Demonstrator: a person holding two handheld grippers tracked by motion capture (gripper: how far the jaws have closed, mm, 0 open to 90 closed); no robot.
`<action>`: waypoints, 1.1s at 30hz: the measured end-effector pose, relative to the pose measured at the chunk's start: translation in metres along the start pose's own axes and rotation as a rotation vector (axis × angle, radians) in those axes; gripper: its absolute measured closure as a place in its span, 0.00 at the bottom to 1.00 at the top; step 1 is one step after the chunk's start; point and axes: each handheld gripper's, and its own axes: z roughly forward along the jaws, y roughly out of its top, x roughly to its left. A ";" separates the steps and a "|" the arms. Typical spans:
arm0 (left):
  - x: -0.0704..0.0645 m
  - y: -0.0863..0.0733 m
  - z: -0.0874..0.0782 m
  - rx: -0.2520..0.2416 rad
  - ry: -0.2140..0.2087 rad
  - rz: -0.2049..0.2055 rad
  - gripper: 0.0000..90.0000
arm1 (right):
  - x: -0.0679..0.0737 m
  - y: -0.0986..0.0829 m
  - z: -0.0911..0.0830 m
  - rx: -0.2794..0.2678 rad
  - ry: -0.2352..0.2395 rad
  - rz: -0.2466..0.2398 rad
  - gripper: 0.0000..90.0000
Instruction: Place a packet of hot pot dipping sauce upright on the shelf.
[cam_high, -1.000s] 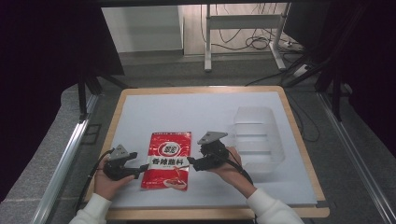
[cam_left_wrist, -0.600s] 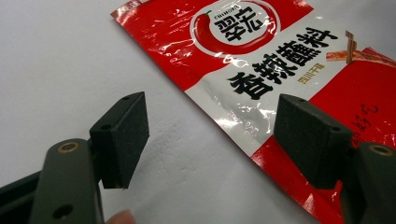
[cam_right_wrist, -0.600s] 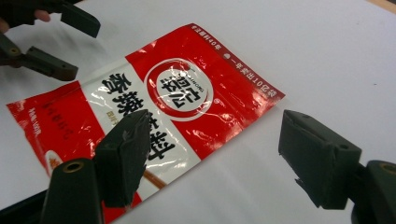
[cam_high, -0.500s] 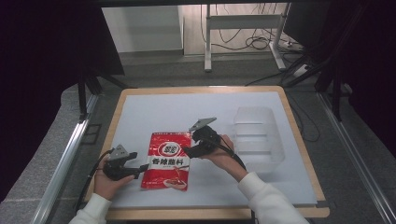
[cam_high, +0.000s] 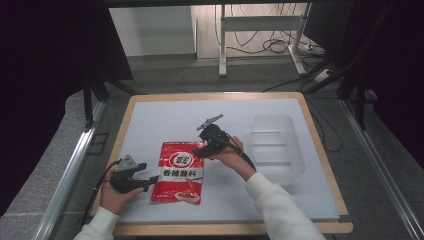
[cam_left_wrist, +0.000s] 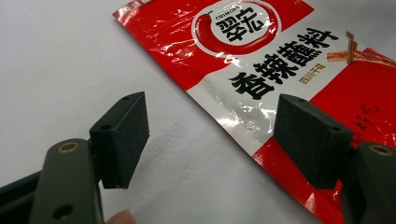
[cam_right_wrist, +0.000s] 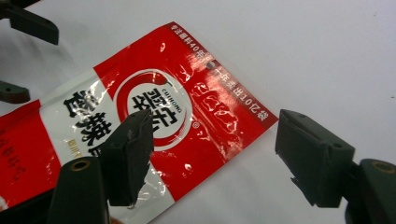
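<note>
Two grippers are seen, both with jaws spread wide and nothing held. The right gripper (cam_high: 202, 150) is poised at the packet's top right corner, one jaw over the red print, the other over bare table. The left gripper (cam_high: 148, 183) is set at the packet's 9 o'clock edge. One red packet (cam_high: 180, 171) lies flat on the white table (cam_high: 165, 120). One clear tub (cam_high: 276, 150) stands at the packet's 3 o'clock, nothing seen inside.
</note>
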 end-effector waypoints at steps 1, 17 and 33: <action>0.000 0.000 0.000 0.000 0.000 0.000 0.29 | 0.000 0.000 0.000 0.000 0.000 0.000 0.33; 0.001 0.000 0.000 0.004 -0.001 0.003 0.29 | -0.034 0.017 0.035 0.077 0.034 0.065 0.48; 0.002 0.000 0.001 -0.001 -0.001 -0.001 0.29 | -0.055 0.012 0.062 0.172 0.078 0.138 0.64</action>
